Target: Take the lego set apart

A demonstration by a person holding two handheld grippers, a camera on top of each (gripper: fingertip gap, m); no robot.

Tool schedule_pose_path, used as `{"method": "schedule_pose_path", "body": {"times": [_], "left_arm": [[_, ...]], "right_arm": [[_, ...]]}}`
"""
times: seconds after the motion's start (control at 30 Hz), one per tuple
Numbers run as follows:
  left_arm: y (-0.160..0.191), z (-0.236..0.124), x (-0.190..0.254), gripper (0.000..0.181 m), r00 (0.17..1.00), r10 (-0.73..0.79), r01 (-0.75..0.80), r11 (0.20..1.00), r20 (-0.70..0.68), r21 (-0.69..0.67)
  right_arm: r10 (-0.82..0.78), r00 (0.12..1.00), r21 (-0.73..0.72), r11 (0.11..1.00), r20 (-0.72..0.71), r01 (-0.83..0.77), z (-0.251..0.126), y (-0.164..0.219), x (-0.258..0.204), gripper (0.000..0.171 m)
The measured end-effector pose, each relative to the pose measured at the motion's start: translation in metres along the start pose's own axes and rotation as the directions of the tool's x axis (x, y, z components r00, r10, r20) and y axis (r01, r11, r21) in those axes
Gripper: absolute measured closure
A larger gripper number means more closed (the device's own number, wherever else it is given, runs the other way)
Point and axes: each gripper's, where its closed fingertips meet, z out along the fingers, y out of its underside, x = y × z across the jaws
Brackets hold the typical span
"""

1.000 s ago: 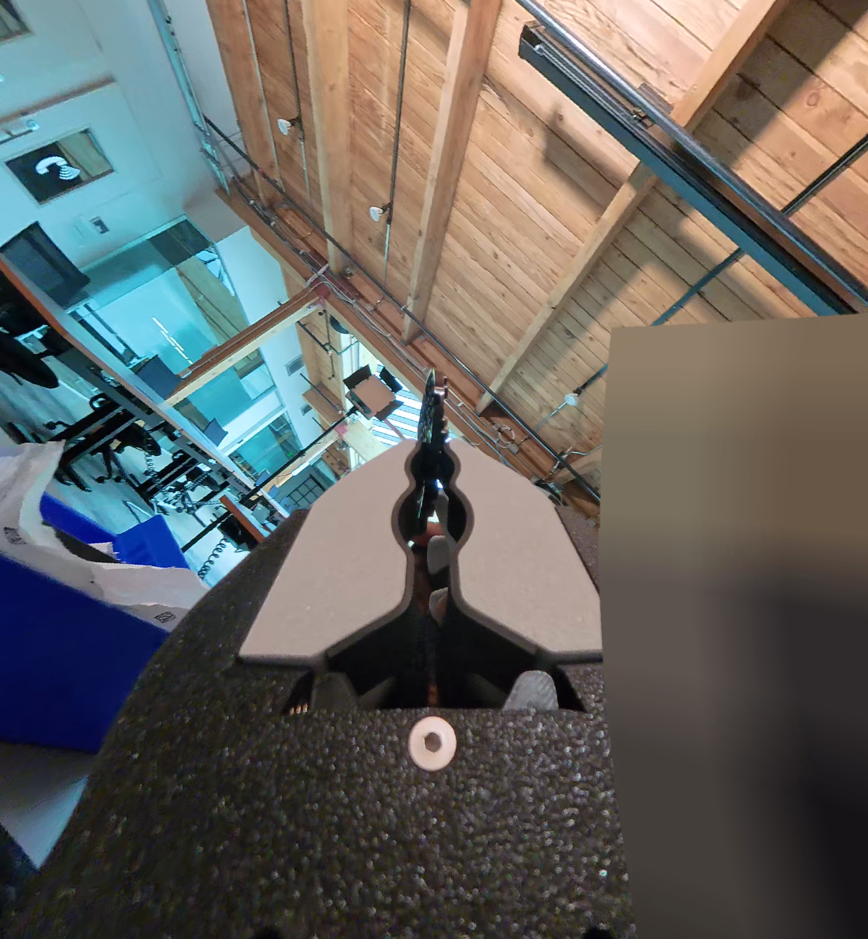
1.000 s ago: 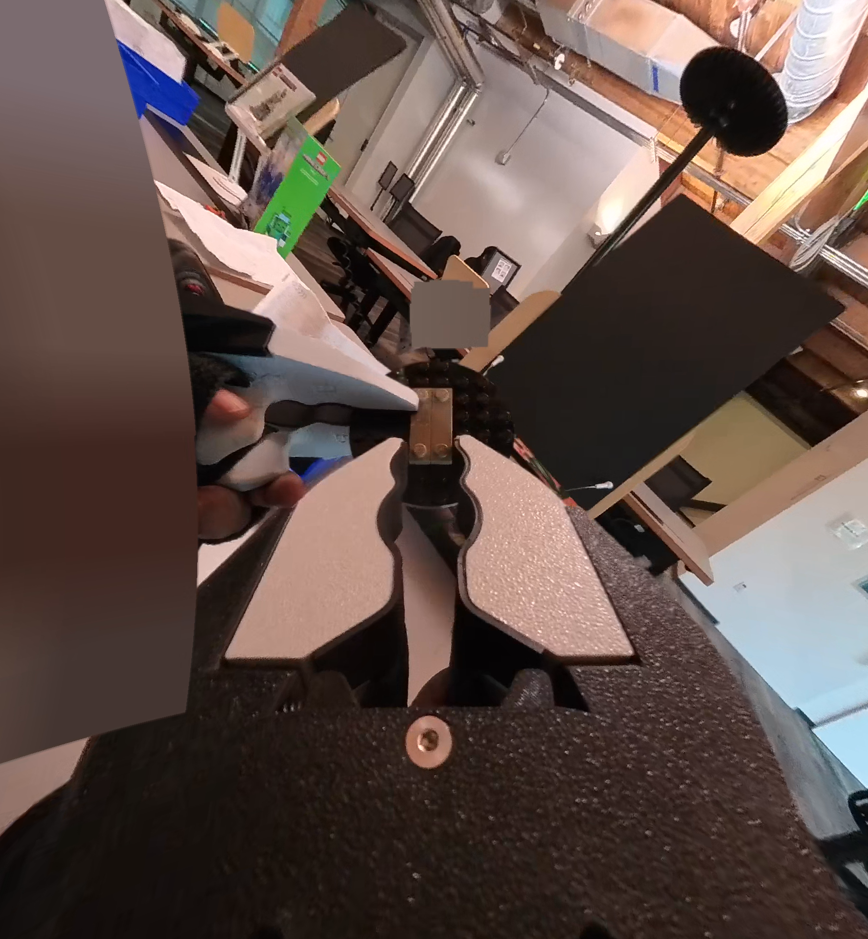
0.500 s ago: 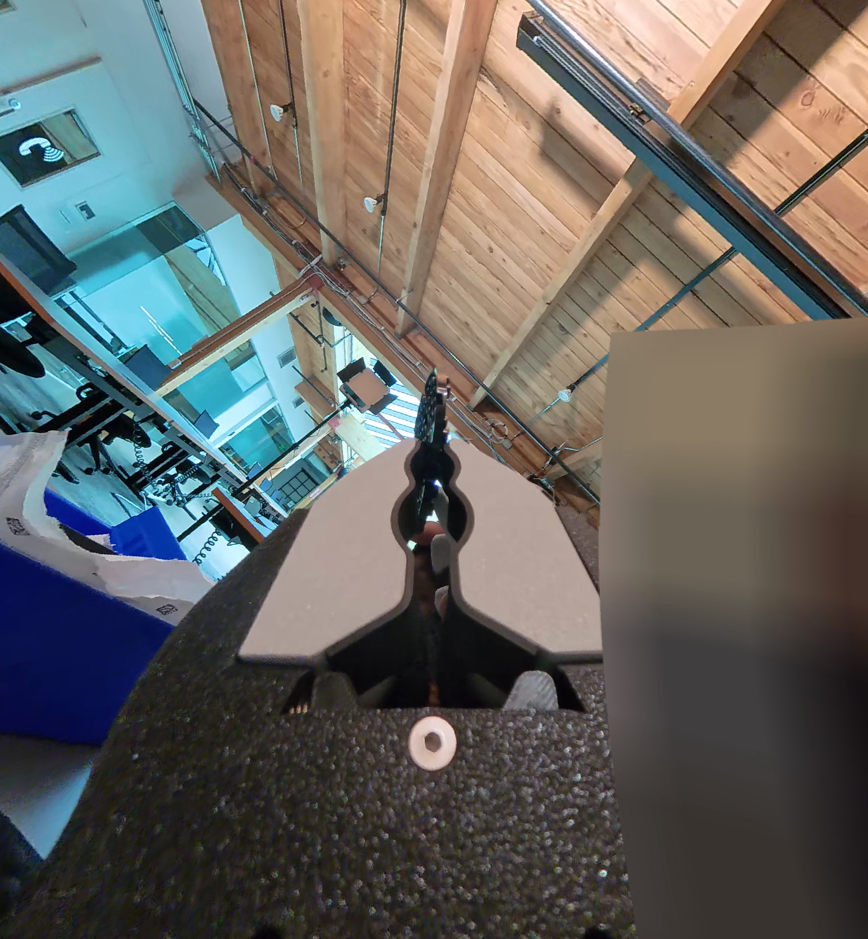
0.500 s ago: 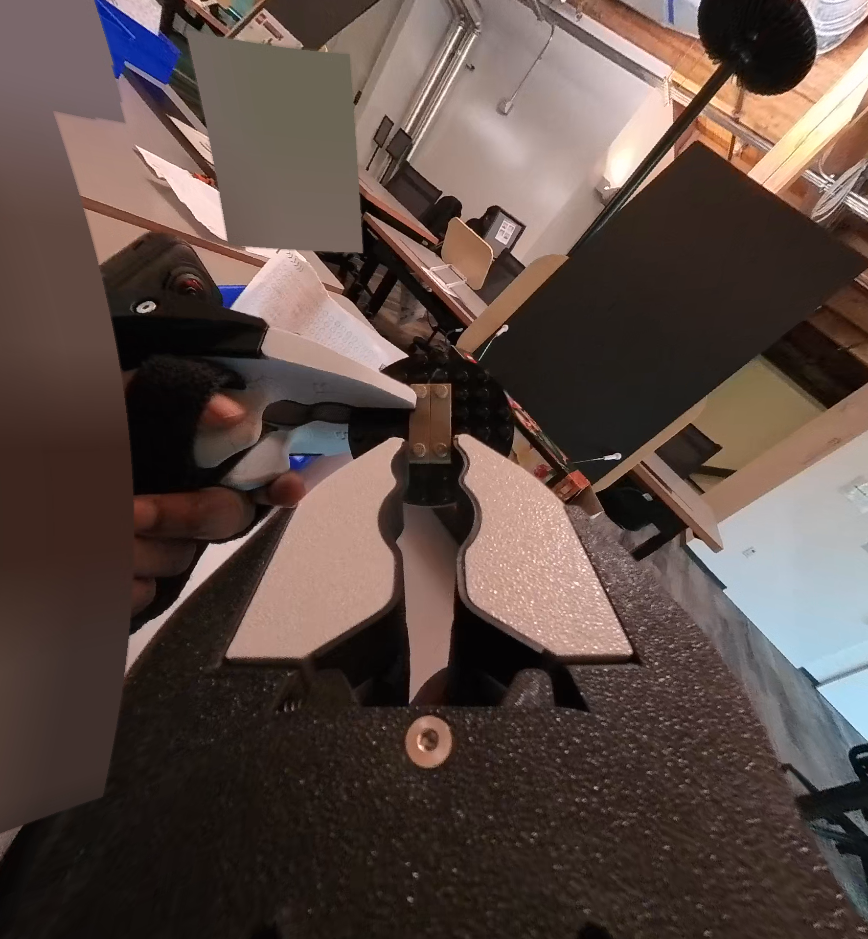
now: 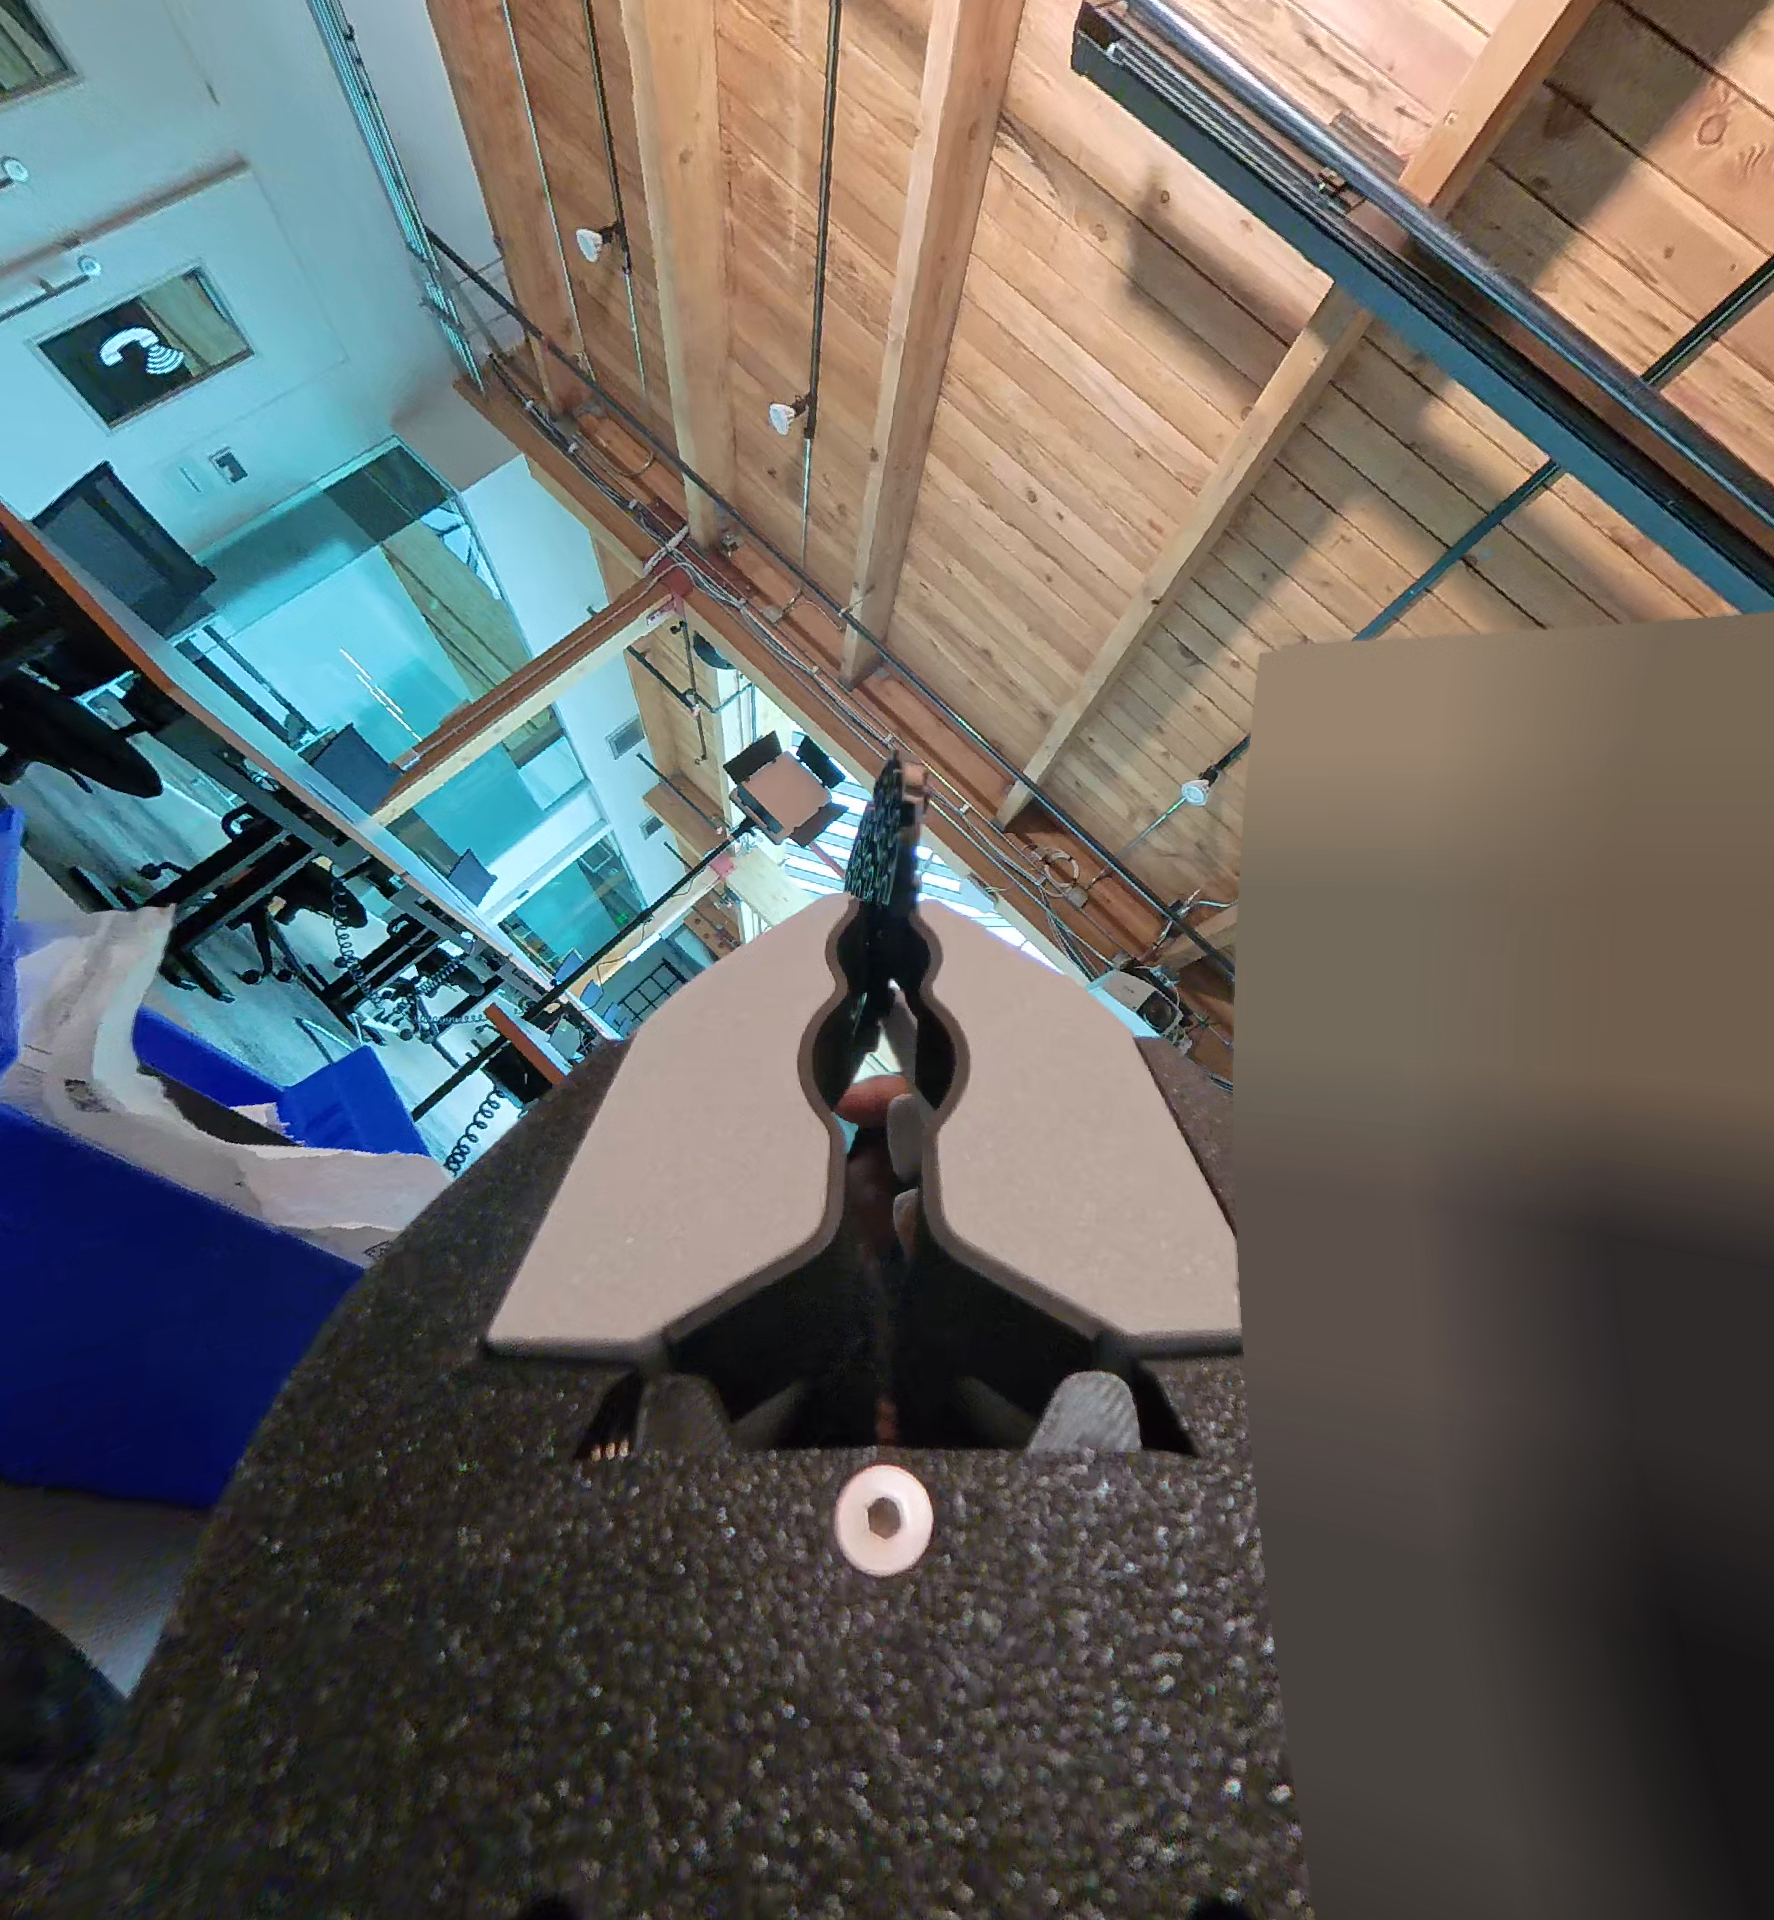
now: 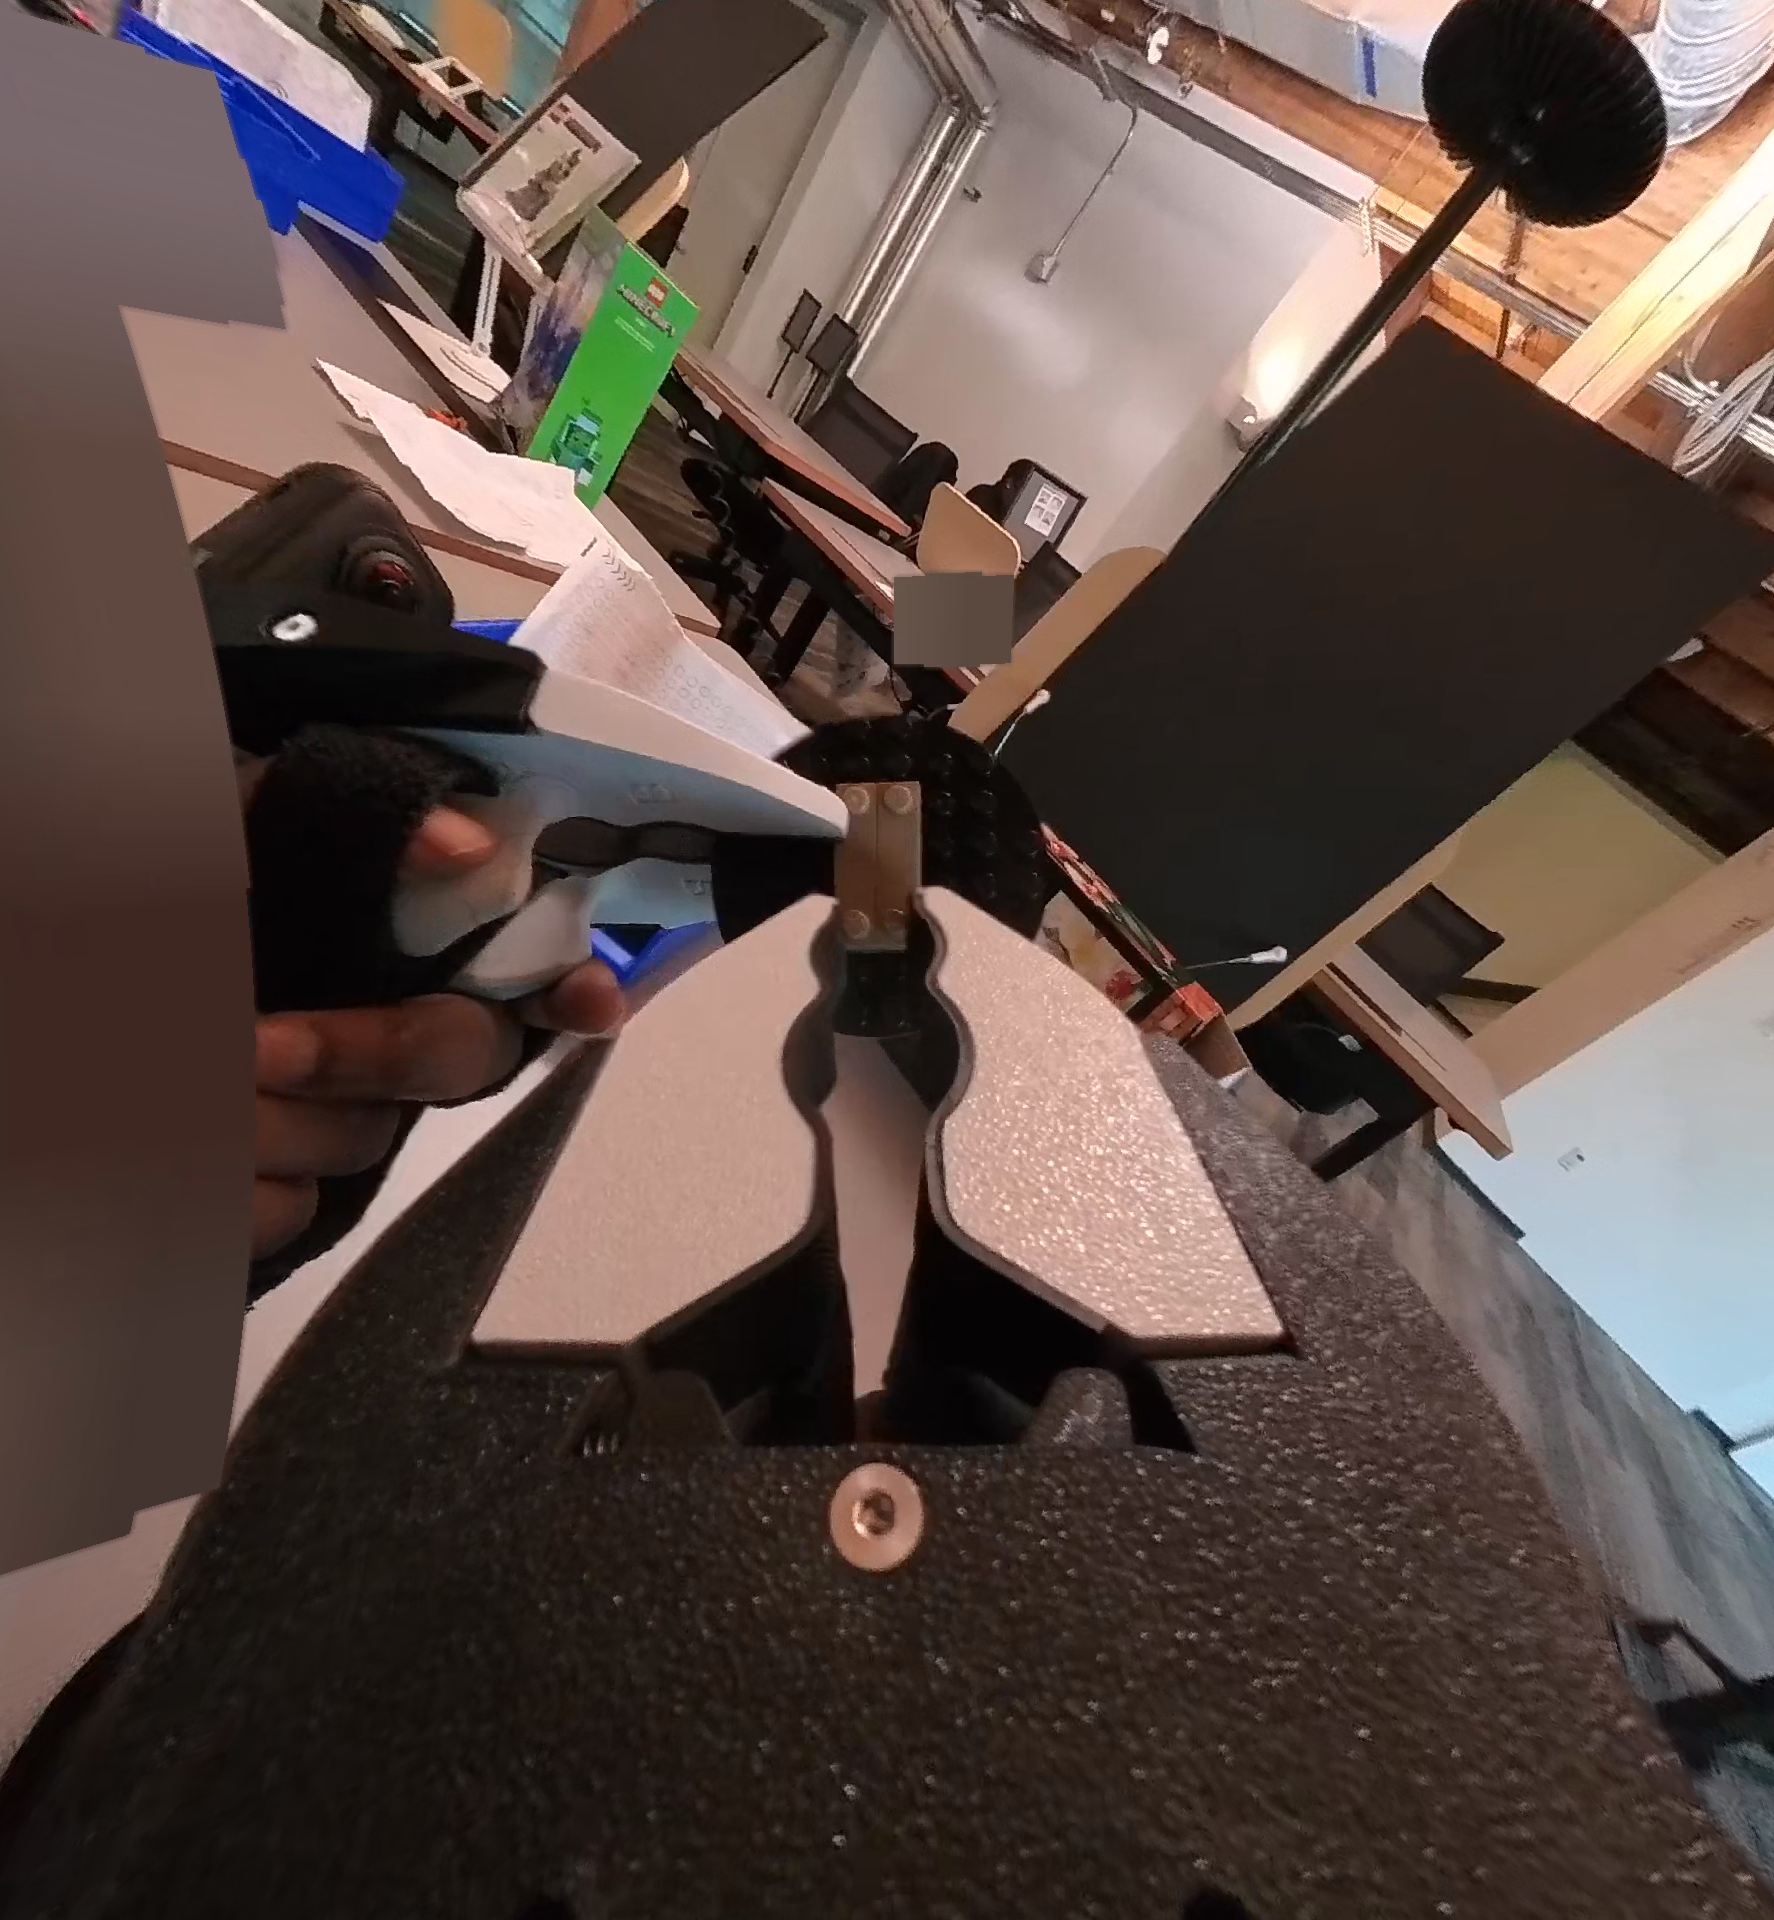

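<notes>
Lego work in mid-air: a round black studded plate [image 6: 950, 831] with a tan strip [image 6: 878, 868] pressed across its face is held up between two hand-held tools, well above the table [image 6: 239, 416]. From the left wrist view the plate [image 5: 883, 852] shows edge-on, and the left gripper [image 5: 883, 935] has its fingers drawn narrow onto that thin edge. From the right wrist view the right gripper [image 6: 875, 930] has its fingers nearly together around the near end of the tan strip, though whether they press it firmly cannot be told; the left gripper's pale fingers [image 6: 758, 790] come in from the side and meet the plate beside the strip's far end. A gloved hand [image 6: 395, 935] works that tool. Both pieces look light, stiff and smooth, likely to slip or snap free suddenly, so the strip is best taken by its long sides and peeled away while the plate is held by its rim. Around them stand a blue bin [image 5: 83, 1299] stuffed with torn paper [image 5: 187, 1122], a green box [image 6: 613, 364], loose sheets [image 6: 467, 468] and a black panel on a stand [image 6: 1382, 675]; none of these blocks the pull, the crowding of the two tools' tips being the only likely hindrance
</notes>
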Motion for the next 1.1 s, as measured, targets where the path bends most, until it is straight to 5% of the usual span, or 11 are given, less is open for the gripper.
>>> {"method": "schedule_pose_path", "body": {"times": [0.2, 0.3, 0.4, 0.73, 1.1], "left_arm": [[-0.006, -0.001, -0.005, 0.176, 0.999, -0.03, 0.03, 1.0, 0.013, 0.01], [-0.009, -0.003, -0.006, 0.176, 1.0, -0.019, 0.018, 1.0, 0.021, 0.013], [-0.007, -0.003, -0.002, 0.176, 1.0, 0.007, -0.007, 1.0, 0.009, 0.007], [-0.005, -0.003, 0.018, 0.176, 0.894, 0.446, -0.445, 0.895, 0.043, -0.023], [0.01, 0.0, 0.017, 0.176, 0.823, 0.568, -0.562, 0.819, 0.017, -0.115]], "right_arm": [[-0.029, 0.999, 0.06, 0.998, -0.041, 0.031, 0.013, -0.002, 0.001, 0.171], [0.02, 1.0, 0.029, 0.999, 0.005, -0.02, 0.017, 0.004, 0.0, 0.144], [0.019, 1.0, 0.029, 0.999, 0.018, -0.02, 0.022, 0.006, -0.002, 0.152], [-0.009, 1.0, 0.076, 0.997, -0.02, 0.011, 0.016, -0.009, -0.003, 0.154], [0.051, 0.999, -0.023, 0.998, -0.017, -0.052, 0.013, 0.0, 0.002, 0.156]]}}
